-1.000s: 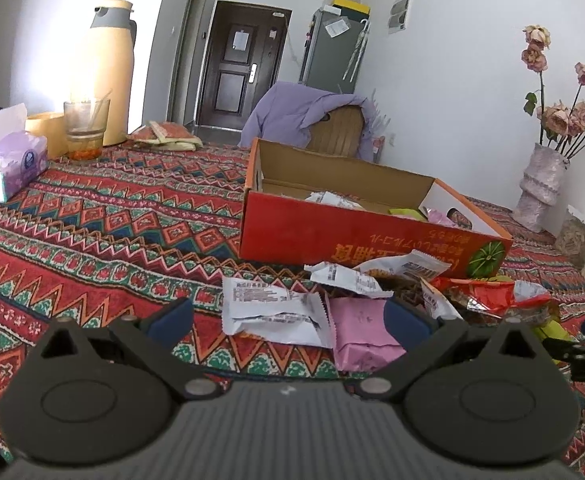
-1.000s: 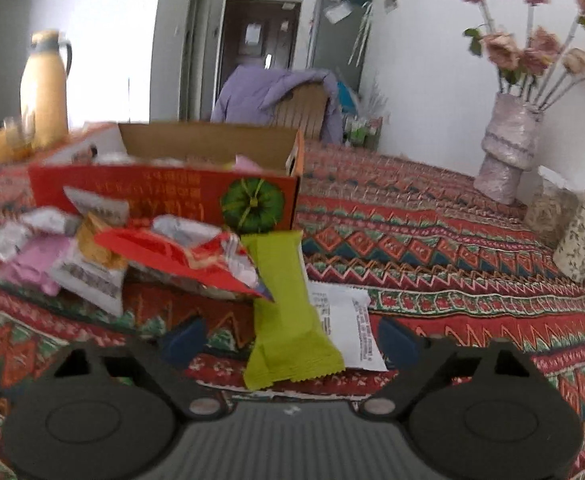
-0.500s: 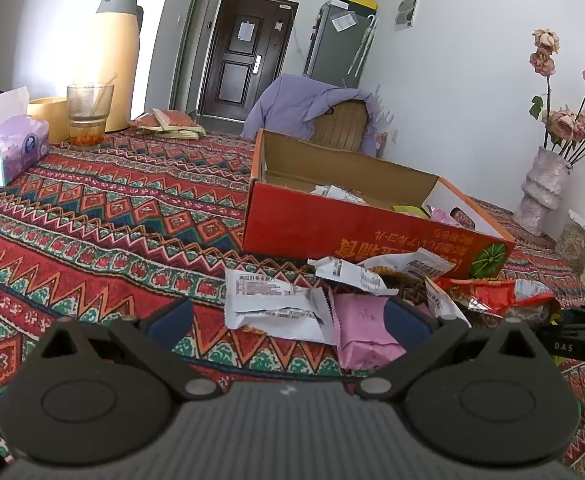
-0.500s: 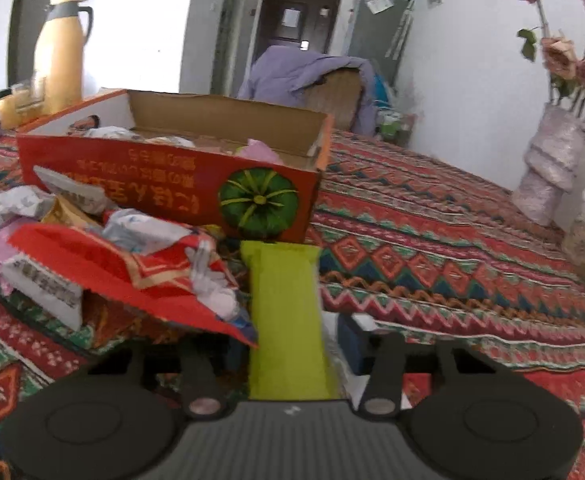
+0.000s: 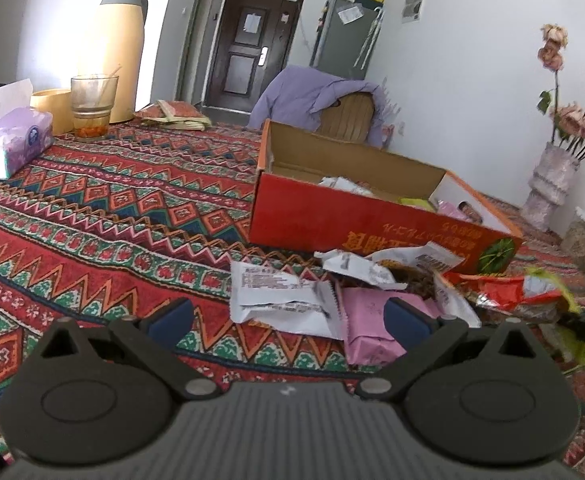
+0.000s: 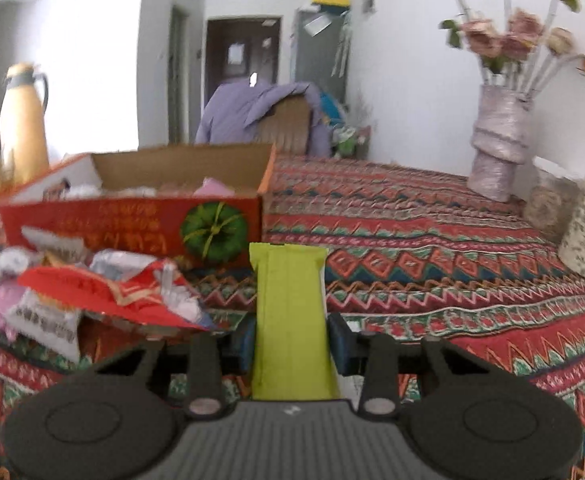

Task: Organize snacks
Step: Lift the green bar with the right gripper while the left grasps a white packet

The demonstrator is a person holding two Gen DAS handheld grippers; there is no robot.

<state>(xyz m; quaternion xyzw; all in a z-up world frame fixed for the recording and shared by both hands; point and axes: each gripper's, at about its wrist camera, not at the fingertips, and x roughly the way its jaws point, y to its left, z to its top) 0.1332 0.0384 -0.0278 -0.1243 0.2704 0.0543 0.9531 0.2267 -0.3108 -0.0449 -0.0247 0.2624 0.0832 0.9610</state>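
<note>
Right gripper has just clamped onto the green snack bar beside the heap — next stop, surely, the red box behind it — while the left gripper hangs open over the white packet.

Between my right fingers sits a snack bar; the box lies ahead-left, other packets piled left before it.
</note>
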